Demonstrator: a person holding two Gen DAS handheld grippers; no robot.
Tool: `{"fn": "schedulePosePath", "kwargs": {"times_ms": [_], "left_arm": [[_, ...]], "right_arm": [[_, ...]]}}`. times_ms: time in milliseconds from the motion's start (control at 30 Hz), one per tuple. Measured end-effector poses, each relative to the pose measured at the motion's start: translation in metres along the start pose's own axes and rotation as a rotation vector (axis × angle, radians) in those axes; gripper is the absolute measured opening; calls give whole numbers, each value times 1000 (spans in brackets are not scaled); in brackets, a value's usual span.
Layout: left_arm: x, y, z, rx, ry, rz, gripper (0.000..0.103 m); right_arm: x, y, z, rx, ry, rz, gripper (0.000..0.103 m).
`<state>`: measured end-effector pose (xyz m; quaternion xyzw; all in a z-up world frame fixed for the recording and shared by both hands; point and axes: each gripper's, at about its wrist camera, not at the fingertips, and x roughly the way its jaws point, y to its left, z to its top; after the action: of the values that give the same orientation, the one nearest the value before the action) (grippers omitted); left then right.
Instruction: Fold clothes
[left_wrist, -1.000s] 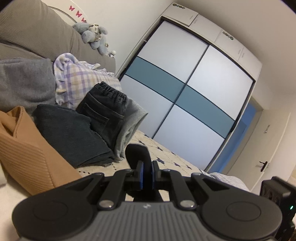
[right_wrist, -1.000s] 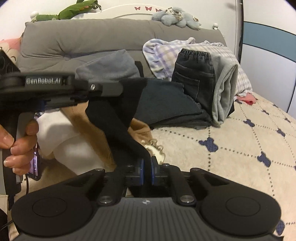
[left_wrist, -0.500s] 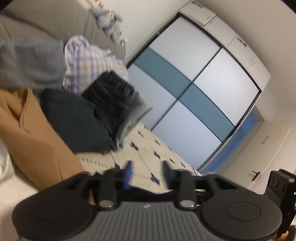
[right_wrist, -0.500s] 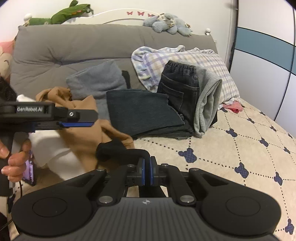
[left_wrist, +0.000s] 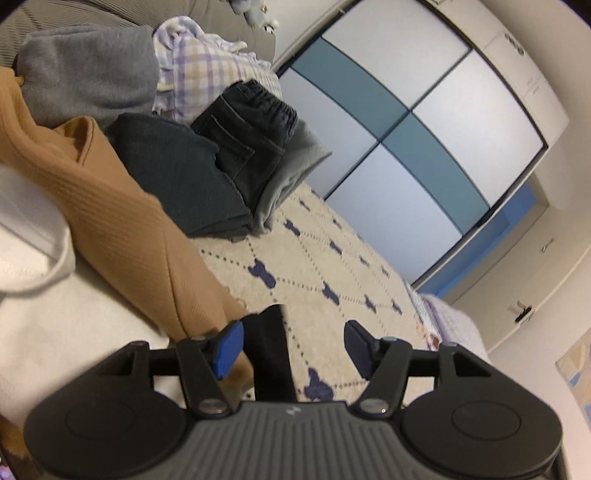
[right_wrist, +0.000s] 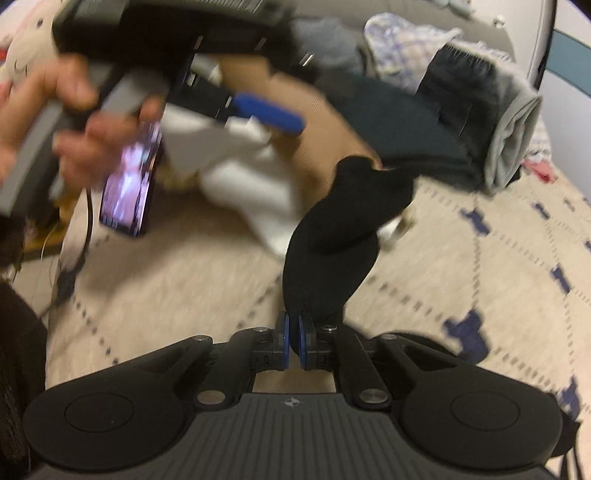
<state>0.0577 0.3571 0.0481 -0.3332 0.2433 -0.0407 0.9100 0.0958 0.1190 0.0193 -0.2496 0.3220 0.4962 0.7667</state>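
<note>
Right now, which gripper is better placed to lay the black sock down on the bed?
The right. The right gripper is shut on the black sock, which hangs over the bedspread. The left gripper is opening, its pads off the sock.

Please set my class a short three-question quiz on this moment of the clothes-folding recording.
1. True or false: the jaws of the right gripper are shut on the black sock.
2. The bedcover has a pattern of: A stripes; B dark blue shapes joined by dotted lines; C flowers.
3. Fill in: the ribbed garment beside the white garment is ___ in colour.
Key: 1 true; 2 B; 3 tan.
</note>
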Motion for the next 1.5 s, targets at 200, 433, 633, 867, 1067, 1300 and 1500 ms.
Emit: {"fn": "schedulePosePath", "kwargs": {"times_ms": [200,433,633,867,1067,1300,1500], "left_arm": [[12,2,-6,25,83,34,62],[41,7,-17,2,200,55,61],[65,9,-24,-25,215,106,54],[80,2,-28,-9,213,138,8],[61,-30,-21,141,97,27,7],[31,-34,-6,193,-133,-40,7],[7,-17,5,174,-288,45,7]], "right_arm": [[22,13,-20,51,54,23,6],[27,19,-30,76,78,43,7],[28,19,-34,107,70,40,9],[26,19,-38,138,52,29,10],[26,15,-37,174,38,29,10],[26,2,-23,298,-49,-2,10],[27,-16,-9,448,-155,-8,10]]}}
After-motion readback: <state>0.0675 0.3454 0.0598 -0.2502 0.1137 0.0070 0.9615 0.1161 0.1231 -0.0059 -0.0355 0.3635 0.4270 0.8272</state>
